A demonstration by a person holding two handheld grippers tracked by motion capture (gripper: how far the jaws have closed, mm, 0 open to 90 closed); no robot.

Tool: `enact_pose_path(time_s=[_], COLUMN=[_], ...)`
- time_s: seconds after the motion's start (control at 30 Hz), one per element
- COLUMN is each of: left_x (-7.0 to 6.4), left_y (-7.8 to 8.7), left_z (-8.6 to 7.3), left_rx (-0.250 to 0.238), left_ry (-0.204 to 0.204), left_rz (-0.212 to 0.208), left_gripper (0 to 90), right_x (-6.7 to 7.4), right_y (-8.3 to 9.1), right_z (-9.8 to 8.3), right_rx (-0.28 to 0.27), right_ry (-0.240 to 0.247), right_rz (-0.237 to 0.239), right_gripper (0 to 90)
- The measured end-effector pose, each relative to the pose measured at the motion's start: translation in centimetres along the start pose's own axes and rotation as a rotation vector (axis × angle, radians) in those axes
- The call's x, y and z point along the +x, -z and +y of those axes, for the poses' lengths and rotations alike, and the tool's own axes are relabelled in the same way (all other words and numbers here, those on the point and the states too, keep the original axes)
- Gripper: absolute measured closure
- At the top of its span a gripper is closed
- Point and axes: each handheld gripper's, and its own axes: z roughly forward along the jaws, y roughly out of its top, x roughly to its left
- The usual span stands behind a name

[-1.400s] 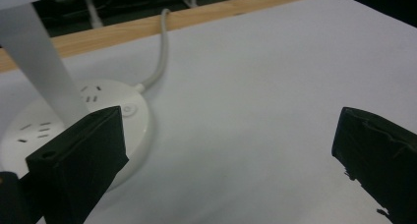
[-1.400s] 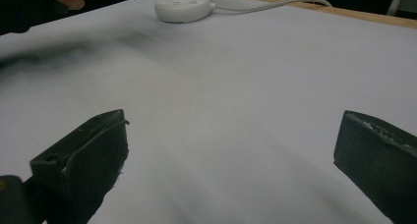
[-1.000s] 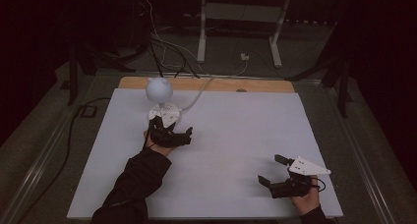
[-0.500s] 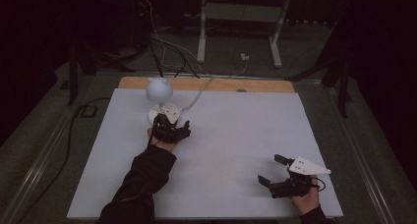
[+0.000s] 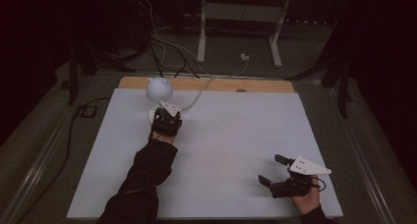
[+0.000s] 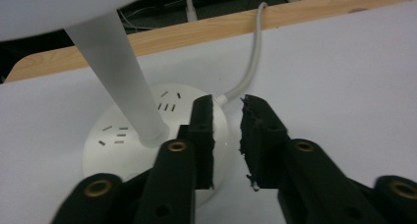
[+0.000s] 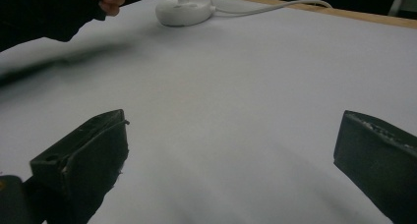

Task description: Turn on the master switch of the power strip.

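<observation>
High view is showing a white table (image 5: 221, 150) with a bare wooden strip (image 5: 206, 84) along its far edge. At the left, a dark-sleeved forearm (image 5: 147, 170) is reaching forward, and the left gripper (image 5: 165, 117) is sitting over the round white base of a small lamp (image 5: 159, 89), whose ball-shaped shade is standing just behind it. A white cable (image 5: 204, 86) is running from the base across the wooden strip and off the far edge.

Left gripper view is showing the lamp's base (image 6: 133, 135) directly under the jaws, with the slanted white stem (image 6: 118, 76) rising at the left, close beside the left jaw. The jaws have just been closing and are now standing narrow, with a small gap between them; nothing is pressed between the pads, and the cable (image 6: 251, 62) is leaving the base just beyond the tips.

Farther right, the middle of the table is lying bare. Near the front right corner, the right gripper (image 5: 275, 170) is resting low over the table, well apart from the lamp, its jaws spread wide and holding nothing.
</observation>
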Motion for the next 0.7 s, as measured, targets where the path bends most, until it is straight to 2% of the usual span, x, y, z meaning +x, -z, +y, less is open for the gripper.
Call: enact_pose_path(time_s=[0.1, 0.13, 0.2, 0.27, 0.33, 0.57, 0.63, 0.67, 0.7], left_x=[0.1, 0.0, 0.1, 0.2, 0.2, 0.4, 0.5, 0.4, 0.4], left_y=[-0.1, -0.1, -0.3, -0.5, -0.9, -2.3, -2.7, -2.8, -3.0], left_z=[0.2, 0.3, 0.4, 0.4, 0.4, 0.1, 0.0, 0.0, -0.1], left_rx=[-0.003, -0.009, -0.015, -0.011, -0.003, 0.014, 0.011, 0.013, 0.014], left_ry=[0.009, -0.007, -0.012, -0.024, -0.026, -0.045, -0.063, -0.081, -0.08], left_rz=[0.007, 0.007, 0.011, 0.018, -0.001, -0.005, -0.01, 0.001, -0.006], left_gripper=[83.1, 85.4, 90.0, 90.0, 90.0, 90.0, 90.0, 90.0, 90.0], right_x=[0.0, 0.0, 0.0, -0.1, -0.1, -0.1, -0.1, -0.1, -0.1], right_y=[0.0, 0.0, 0.0, 0.0, 0.0, 0.0, -0.1, -0.1, -0.1], right_z=[0.0, 0.0, 0.0, 0.0, 0.0, -0.1, -0.1, -0.1, -0.1], right_rx=[0.0, 0.0, 0.001, 0.002, 0.002, 0.002, 0.004, 0.006, 0.005], right_ry=[0.001, 0.0, -0.002, -0.004, -0.004, -0.004, -0.005, -0.003, -0.004], right_rz=[0.0, -0.001, 0.0, 0.001, 0.002, 0.002, 0.004, 0.003, 0.004], right_gripper=[0.0, 0.0, 0.0, 0.0, 0.0, 0.0, 0.0, 0.0, 0.0])
